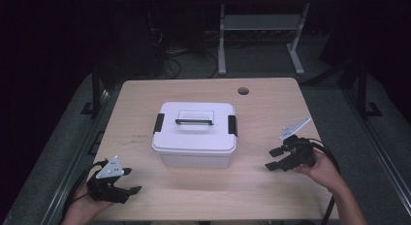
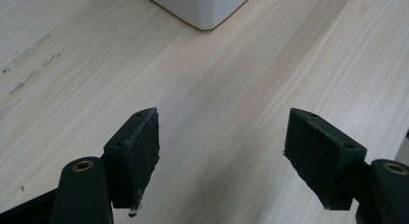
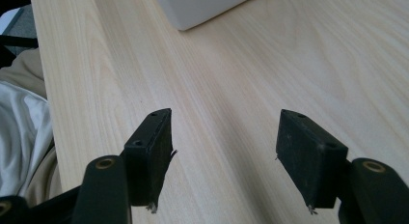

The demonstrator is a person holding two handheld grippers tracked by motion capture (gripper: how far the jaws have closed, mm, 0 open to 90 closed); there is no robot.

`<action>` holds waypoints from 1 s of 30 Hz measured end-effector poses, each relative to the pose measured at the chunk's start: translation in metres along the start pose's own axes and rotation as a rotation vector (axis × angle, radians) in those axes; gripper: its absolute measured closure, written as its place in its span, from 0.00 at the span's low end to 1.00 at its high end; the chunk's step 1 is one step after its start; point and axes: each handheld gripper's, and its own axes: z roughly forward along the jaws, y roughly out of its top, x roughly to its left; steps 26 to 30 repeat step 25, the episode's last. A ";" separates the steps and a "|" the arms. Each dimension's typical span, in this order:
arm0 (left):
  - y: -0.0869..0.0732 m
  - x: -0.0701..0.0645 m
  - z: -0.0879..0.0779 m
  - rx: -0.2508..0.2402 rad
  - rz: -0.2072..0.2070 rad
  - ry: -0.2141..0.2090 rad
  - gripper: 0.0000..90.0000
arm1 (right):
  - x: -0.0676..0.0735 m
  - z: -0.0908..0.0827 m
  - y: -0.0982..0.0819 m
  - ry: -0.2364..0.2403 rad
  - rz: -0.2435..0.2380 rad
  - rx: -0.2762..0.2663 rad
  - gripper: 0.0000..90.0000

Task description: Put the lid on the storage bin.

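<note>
Between both grippers' spread, empty jaws sits the white box [image 1: 195, 134], well apart.

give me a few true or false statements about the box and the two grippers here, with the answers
1. The white box sits on the table with its lid on. True.
2. The left gripper is shut on the box's handle. False: it is open, near the table's front edge, apart from the box.
3. The right gripper is open with nothing between its jaws. True.
4. The box's carrying handle is red. False: it is black.
5. A black latch sits at each end of the lid. True.
6. The box stands at the table's far right corner. False: it stands around the middle of the table.
</note>
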 end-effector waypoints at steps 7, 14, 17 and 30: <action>0.000 0.000 0.000 -0.001 0.001 0.000 0.31 | 0.001 0.000 -0.007 -0.003 0.002 -0.005 0.41; 0.000 -0.001 0.000 -0.002 0.000 0.002 0.31 | 0.005 -0.002 -0.016 -0.005 0.005 -0.015 0.41; 0.000 -0.001 0.001 0.000 0.002 0.000 0.31 | 0.008 -0.002 -0.021 -0.008 0.007 -0.015 0.40; 0.000 -0.001 0.002 0.004 0.004 0.000 0.31 | 0.010 -0.003 -0.029 -0.013 0.011 -0.023 0.39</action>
